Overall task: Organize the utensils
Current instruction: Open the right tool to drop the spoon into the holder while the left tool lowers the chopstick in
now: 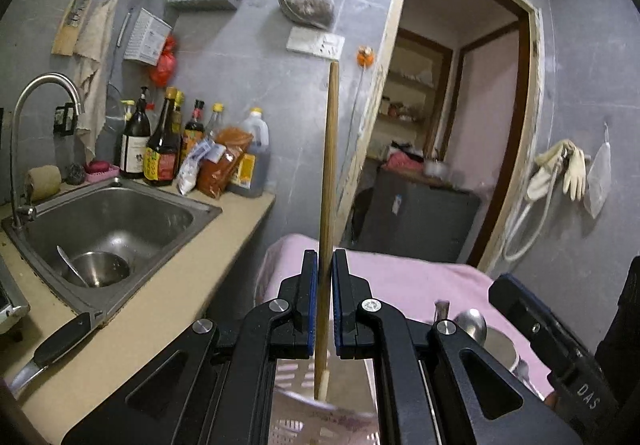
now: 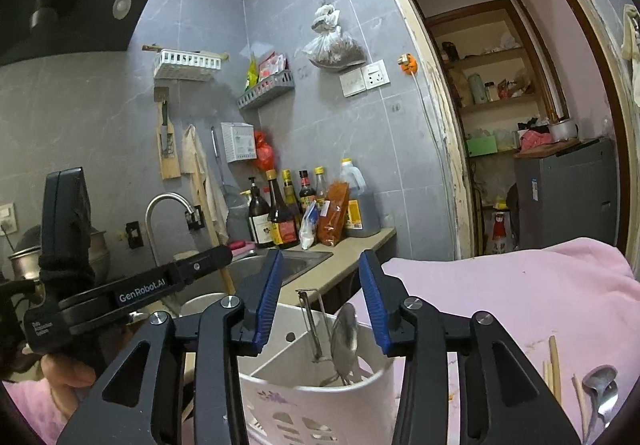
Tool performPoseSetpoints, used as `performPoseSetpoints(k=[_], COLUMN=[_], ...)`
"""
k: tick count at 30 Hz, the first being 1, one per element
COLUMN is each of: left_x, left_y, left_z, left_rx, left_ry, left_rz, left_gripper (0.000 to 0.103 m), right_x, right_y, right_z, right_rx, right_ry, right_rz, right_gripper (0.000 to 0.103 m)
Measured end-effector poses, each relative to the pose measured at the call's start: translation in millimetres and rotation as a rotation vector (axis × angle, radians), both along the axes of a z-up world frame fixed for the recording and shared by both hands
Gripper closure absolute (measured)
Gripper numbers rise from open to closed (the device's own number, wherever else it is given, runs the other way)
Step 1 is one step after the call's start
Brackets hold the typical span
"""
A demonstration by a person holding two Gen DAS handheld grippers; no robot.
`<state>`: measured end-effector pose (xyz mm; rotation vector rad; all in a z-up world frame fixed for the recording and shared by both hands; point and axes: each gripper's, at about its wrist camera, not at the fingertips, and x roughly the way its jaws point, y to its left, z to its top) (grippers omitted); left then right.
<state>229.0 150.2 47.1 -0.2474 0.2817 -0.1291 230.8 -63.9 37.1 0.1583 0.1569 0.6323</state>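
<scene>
The left tool pinched a wooden chopstick upright, its tip over the white utensil holder, for dropping in; the right tool stood spread around the holder's rim, steadying it

A: Where does the utensil holder stand?

B: On the cloth-covered table, just right of the counter. The sink is set into that counter, left of the holder, and the bottles stand behind the sink against the wall.

A: And inside the holder?

B: A spoon and tongs, both in its right-hand compartment. Loose chopsticks and another spoon lie on the table to the holder's right.
</scene>
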Motion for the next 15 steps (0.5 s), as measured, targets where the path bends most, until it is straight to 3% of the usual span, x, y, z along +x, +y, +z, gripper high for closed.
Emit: performPoseSetpoints(k=[6,8,15], left_x=[-7.9,-9.2,-14.1], left_y=[-0.3,-1.8,-4.6], left_z=[-3.0,-3.0,2.0], left_rx=[-0.002,0.005,0.011], left_ry=[0.02,0.026,0.023], left_rz=[-0.028,-0.035,-0.033], left_gripper=[0.093,0.08,0.074], right_x=[-5.5,-6.7,-13.1], right_y=[-10.9,-14.8,-25.1], right_z=[0.6,1.5,7.0], right_rx=[-0.002,0.001,-0.006], right_ry=[-0.015,-0.017,-0.043], right_rz=[-0.026,-0.031,-0.056], right_gripper=[0.045,0.037,0.032])
